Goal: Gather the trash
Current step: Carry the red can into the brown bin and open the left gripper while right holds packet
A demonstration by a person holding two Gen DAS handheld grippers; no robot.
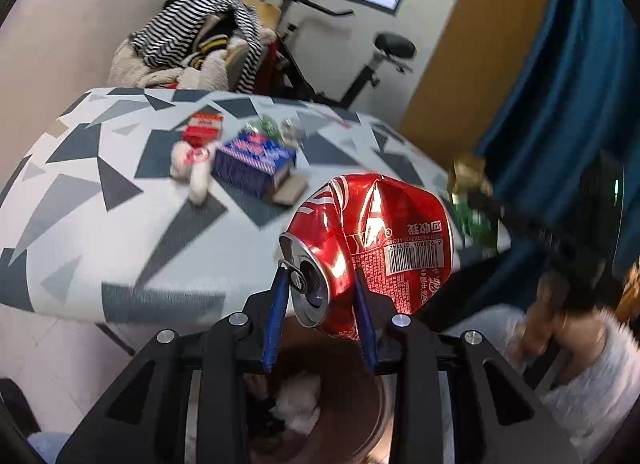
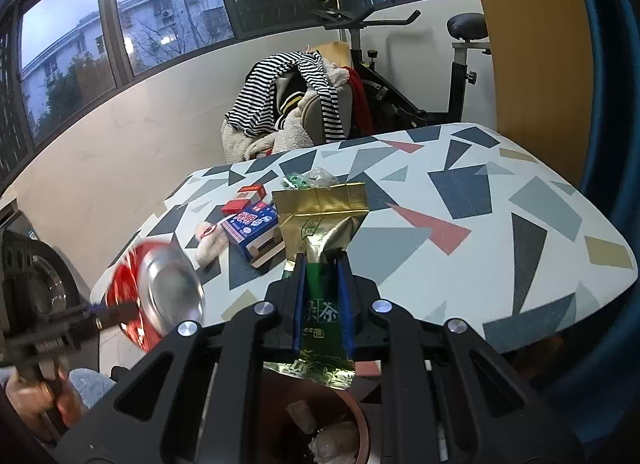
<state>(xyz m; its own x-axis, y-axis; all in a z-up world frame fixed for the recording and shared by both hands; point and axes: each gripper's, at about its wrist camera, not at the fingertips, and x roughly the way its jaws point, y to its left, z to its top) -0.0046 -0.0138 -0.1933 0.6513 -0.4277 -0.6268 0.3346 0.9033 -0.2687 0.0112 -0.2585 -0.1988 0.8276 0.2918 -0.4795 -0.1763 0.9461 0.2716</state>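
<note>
My left gripper [image 1: 320, 284] is shut on a crushed red soda can [image 1: 372, 248], held in the air off the table's near edge; the can also shows in the right wrist view [image 2: 160, 292]. My right gripper [image 2: 322, 264] is shut on a gold and green tea packet [image 2: 324, 224], which also shows in the left wrist view [image 1: 472, 200]. Both are held above a brown trash bin [image 2: 362, 420] with crumpled paper inside; it also shows in the left wrist view [image 1: 352, 416]. On the table lie a blue box [image 1: 252, 160], a red box [image 1: 202, 130], a white wrapper [image 1: 192, 168] and a clear wrapper [image 1: 276, 128].
The table [image 2: 460, 200] has a cloth with a triangle pattern. Behind it stand a chair heaped with striped clothes [image 2: 288, 96] and an exercise bike [image 2: 400, 76]. A blue curtain [image 1: 560, 104] hangs to the right.
</note>
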